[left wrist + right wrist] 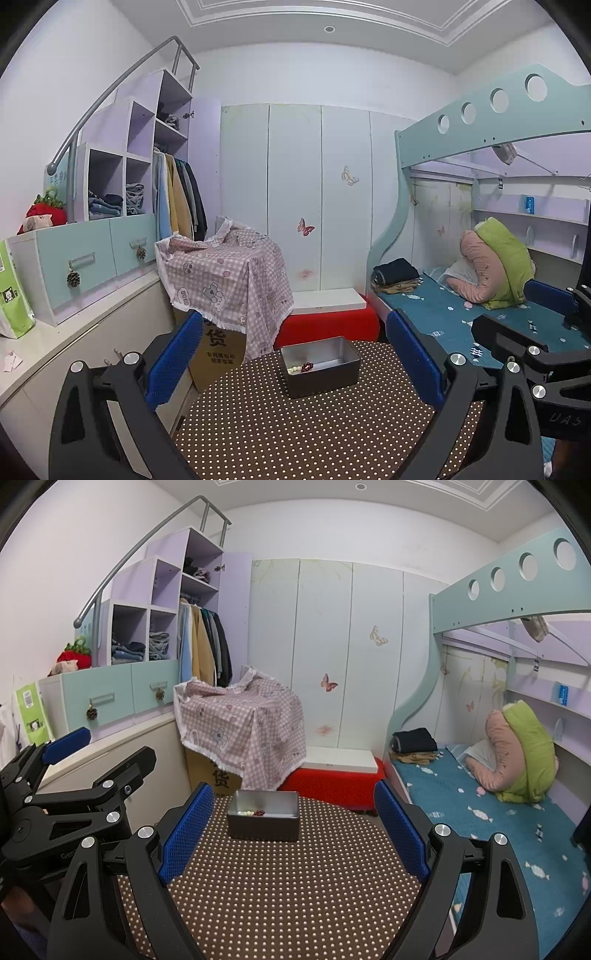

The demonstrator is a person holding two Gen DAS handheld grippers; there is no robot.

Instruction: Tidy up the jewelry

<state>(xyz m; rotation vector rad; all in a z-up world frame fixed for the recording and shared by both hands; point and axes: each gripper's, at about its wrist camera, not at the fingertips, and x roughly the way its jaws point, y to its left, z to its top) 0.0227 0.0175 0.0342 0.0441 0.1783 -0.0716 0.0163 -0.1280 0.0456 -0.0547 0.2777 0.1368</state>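
The surface (pixel 314 424), a round top covered in a brown cloth with pale dots, is being viewed from both wrist cameras, and apart from 1 container nothing is being shown on its visible part. Toward its far edge a metal tin (pixel 320 363), rectangular and open-topped, is being seen standing upright. At the tin's near-left inner corner 2 strings of beads are lying together: the pale beads (pixel 293 369) and, touching them on the right, the dark red beads (pixel 307 366). Whether they are bracelets or loose strands cannot be told.

The left tool (pixel 295 363) is being held with its blue pads wide apart and nothing between them; the tin is merely being framed in the gap, well beyond the tips. The right tool (pixel 293 834) is likewise being held spread wide and empty, with the tin ahead of it.

As a judgement, the placing step is being regarded as done, since the only jewelry in view is lying inside the tin; the moment is being read as a pause between steps. Should more pieces be waiting outside these views, the next move is being expected to call for 1 tool to be carried to a piece and closed gently on it, small beads being liable to slip from broad pads.
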